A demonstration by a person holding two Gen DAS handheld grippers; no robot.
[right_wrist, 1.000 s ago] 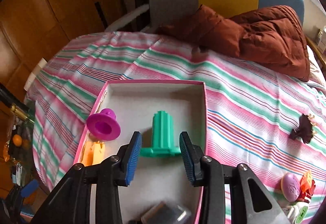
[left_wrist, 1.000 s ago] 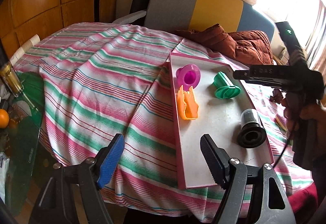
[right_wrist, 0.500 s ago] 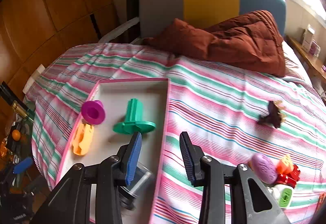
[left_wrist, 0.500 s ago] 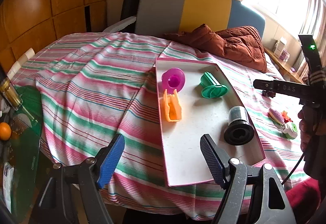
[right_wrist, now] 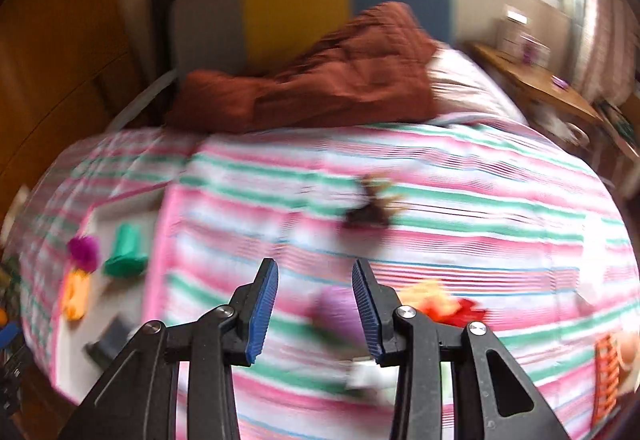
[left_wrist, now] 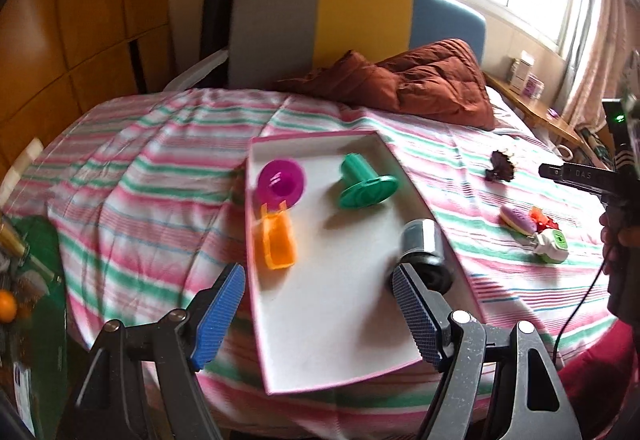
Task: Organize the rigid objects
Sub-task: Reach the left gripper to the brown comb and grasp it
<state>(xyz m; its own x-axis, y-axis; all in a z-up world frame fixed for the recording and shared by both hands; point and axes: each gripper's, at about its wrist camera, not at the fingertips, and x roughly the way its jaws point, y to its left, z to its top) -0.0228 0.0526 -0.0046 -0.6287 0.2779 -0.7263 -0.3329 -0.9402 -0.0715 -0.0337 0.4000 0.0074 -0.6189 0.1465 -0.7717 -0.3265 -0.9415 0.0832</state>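
Observation:
A pink-rimmed white tray [left_wrist: 340, 328] lies on the striped bed. In it are a magenta cup [left_wrist: 280, 182], a green flanged piece [left_wrist: 366, 186], an orange piece [left_wrist: 276, 240] and a black and silver cylinder [left_wrist: 424, 252]. My left gripper [left_wrist: 320, 304] hovers open over the tray's near end, holding nothing. Right of the tray lie a dark brown toy [left_wrist: 500, 168], a purple oval [left_wrist: 518, 218], a red toy [left_wrist: 540, 220] and a white and green piece [left_wrist: 554, 242]. My right gripper [right_wrist: 316, 280] is open and empty above the blurred purple oval [right_wrist: 336, 312].
A brown quilt [left_wrist: 420, 84] lies against the grey, yellow and blue headboard [left_wrist: 320, 28]. A wooden bedside shelf [left_wrist: 536, 108] stands at the right. A green glass table with an orange [left_wrist: 8, 306] is at the left. A hand [left_wrist: 620, 236] holds the right gripper's handle.
My right gripper has swung right, from above the green piece in the tray to above the loose toys. The left gripper has drawn back and risen a little. Neither jaw gap has changed.

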